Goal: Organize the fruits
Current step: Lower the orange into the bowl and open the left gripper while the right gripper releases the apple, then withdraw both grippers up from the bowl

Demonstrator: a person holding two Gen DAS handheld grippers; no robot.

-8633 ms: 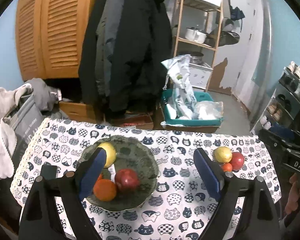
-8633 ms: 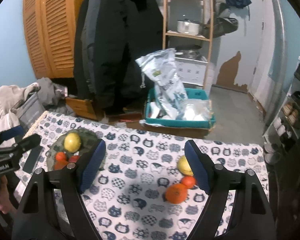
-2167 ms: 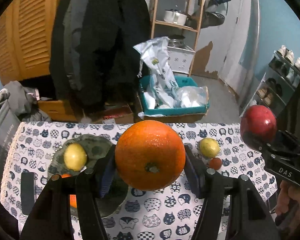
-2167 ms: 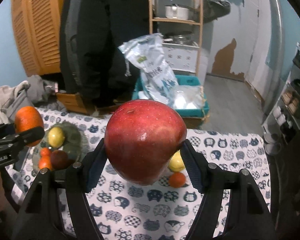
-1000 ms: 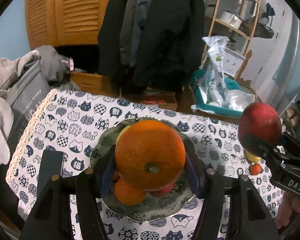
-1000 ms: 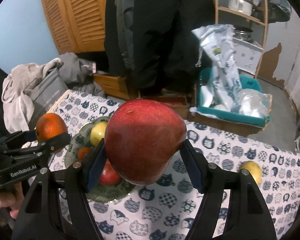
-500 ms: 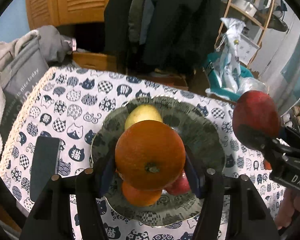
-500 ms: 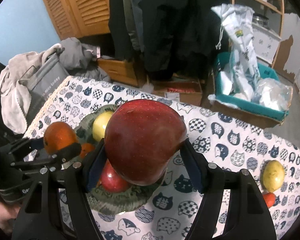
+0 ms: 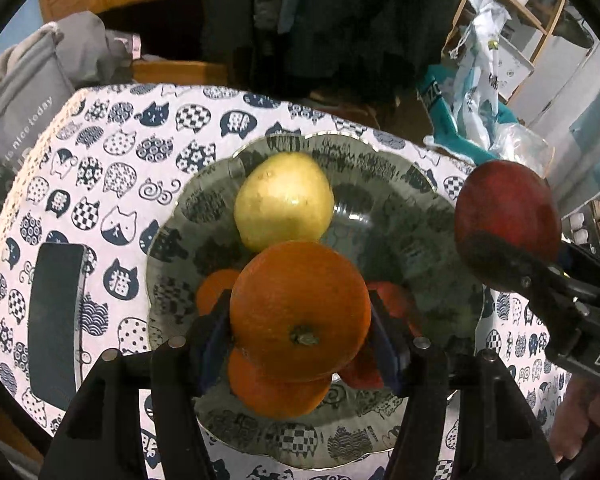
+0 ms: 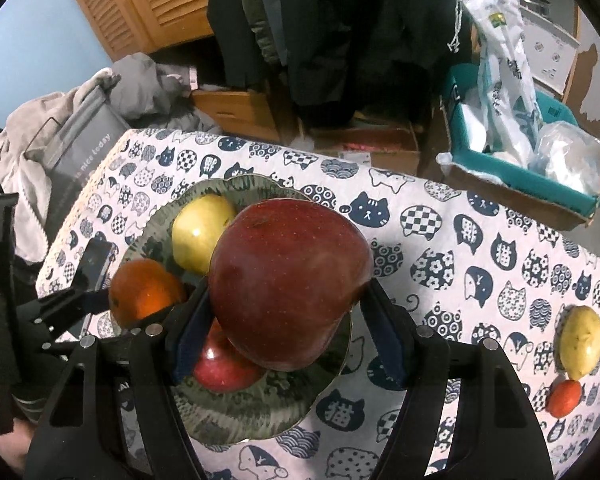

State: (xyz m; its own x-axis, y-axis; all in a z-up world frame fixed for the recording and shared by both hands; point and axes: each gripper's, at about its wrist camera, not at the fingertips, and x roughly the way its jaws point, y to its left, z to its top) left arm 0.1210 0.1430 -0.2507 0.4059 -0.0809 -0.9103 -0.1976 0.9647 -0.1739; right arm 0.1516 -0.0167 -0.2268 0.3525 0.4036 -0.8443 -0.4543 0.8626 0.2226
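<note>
My left gripper (image 9: 300, 332) is shut on a large orange (image 9: 300, 312), held just above the dark patterned glass plate (image 9: 400, 184). On the plate lie a yellow fruit (image 9: 284, 200), another orange (image 9: 276, 392) and a red apple (image 9: 392, 300), partly hidden by the held orange. My right gripper (image 10: 288, 320) is shut on a big red apple (image 10: 290, 284) over the plate's (image 10: 260, 412) right half. In the right wrist view the left gripper's orange (image 10: 146, 294) hangs at the plate's left, and a smaller red apple (image 10: 224, 364) and the yellow fruit (image 10: 200, 232) lie underneath.
A dark phone (image 9: 56, 320) lies flat left of the plate on the cat-print tablecloth (image 10: 480, 248). A second yellow fruit (image 10: 582, 340) and a small orange (image 10: 564, 398) sit at the table's right end. Clothes, a grey bag and a teal crate stand beyond the far edge.
Both grippers have come down and tilted further downward over the plate, each keeping its fruit. The plate and its fruits now loom larger beneath them.
</note>
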